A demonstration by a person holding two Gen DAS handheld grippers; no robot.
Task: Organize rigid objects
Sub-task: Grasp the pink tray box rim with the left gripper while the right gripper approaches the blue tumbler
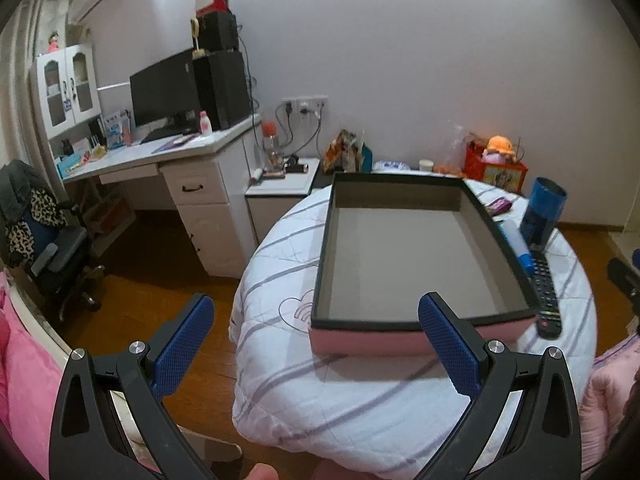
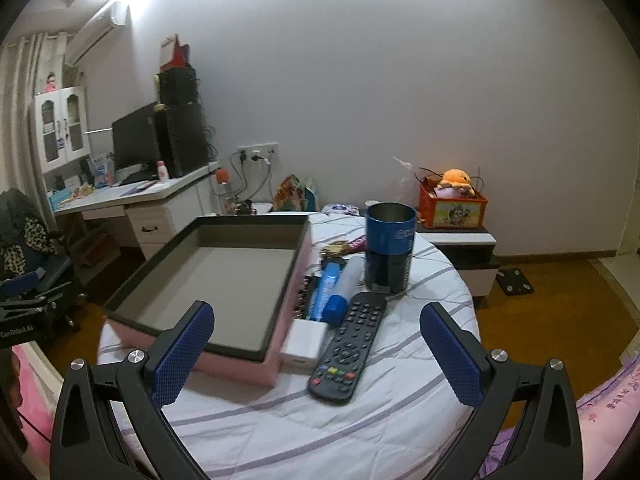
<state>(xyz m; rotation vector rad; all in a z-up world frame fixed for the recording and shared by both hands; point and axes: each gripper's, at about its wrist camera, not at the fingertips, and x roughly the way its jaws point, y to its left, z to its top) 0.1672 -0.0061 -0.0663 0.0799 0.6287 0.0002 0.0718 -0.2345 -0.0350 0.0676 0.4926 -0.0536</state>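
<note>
An empty pink box [image 1: 360, 342] with a black rim and grey inside [image 2: 216, 280] lies on a round table under a white striped cloth [image 2: 360, 432]. Right of the box lie a black remote [image 2: 347, 348], a small white cube [image 2: 303, 344], a blue tube [image 2: 326, 292] and a blue-capped clear cylinder [image 2: 340, 300]. A blue metal cup [image 2: 390, 248] stands upright behind them. The remote [image 1: 545, 296] and cup [image 1: 543, 216] also show in the left wrist view. My left gripper [image 1: 316, 340] is open and empty before the box. My right gripper [image 2: 316, 350] is open and empty above the remote.
A white desk [image 1: 192, 148] with a monitor and speakers stands at the back left, with an office chair [image 1: 44, 240] beside it. A red toy box [image 2: 452, 208] sits on a nightstand behind the table. Small packets [image 2: 344, 246] lie behind the tube. Pink bedding [image 1: 24, 380] is at the lower left.
</note>
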